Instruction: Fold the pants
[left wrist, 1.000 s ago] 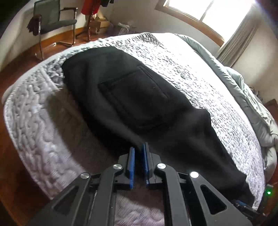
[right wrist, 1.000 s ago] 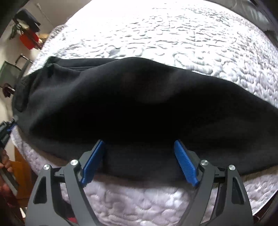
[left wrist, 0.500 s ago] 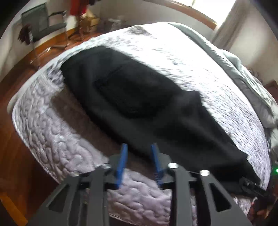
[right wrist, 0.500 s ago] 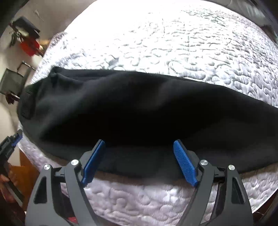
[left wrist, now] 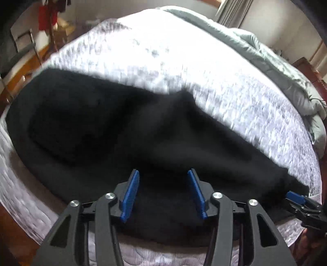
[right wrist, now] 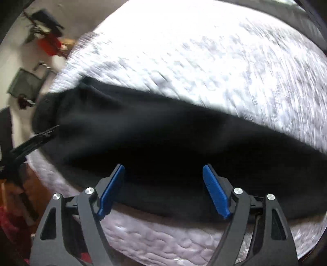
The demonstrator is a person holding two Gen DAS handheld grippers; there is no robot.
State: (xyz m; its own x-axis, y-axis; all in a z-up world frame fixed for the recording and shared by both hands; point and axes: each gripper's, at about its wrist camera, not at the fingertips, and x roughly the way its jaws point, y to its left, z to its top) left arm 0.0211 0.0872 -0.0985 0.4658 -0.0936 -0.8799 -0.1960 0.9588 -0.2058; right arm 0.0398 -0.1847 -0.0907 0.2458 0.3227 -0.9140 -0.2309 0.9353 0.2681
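Black pants (left wrist: 126,131) lie folded lengthwise along the near edge of the bed, waist and back pocket to the left, legs running right. They also show in the right wrist view (right wrist: 163,139). My left gripper (left wrist: 163,180) is open and empty, its blue pads over the near edge of the pants at mid-length. My right gripper (right wrist: 163,174) is open and empty over the near edge of the leg part; it shows at the far right of the left wrist view (left wrist: 296,199). The left gripper shows at the left edge of the right wrist view (right wrist: 32,141).
The bed has a white quilted cover (left wrist: 184,67) with a grey duvet (left wrist: 286,67) bunched along its far side. A chair (left wrist: 18,51) and red clothing (left wrist: 46,17) stand on the wooden floor beyond the bed's left end.
My left gripper opened from shut and moved right along the pants' near edge. Both cameras are blurred with motion. The right gripper stayed open.
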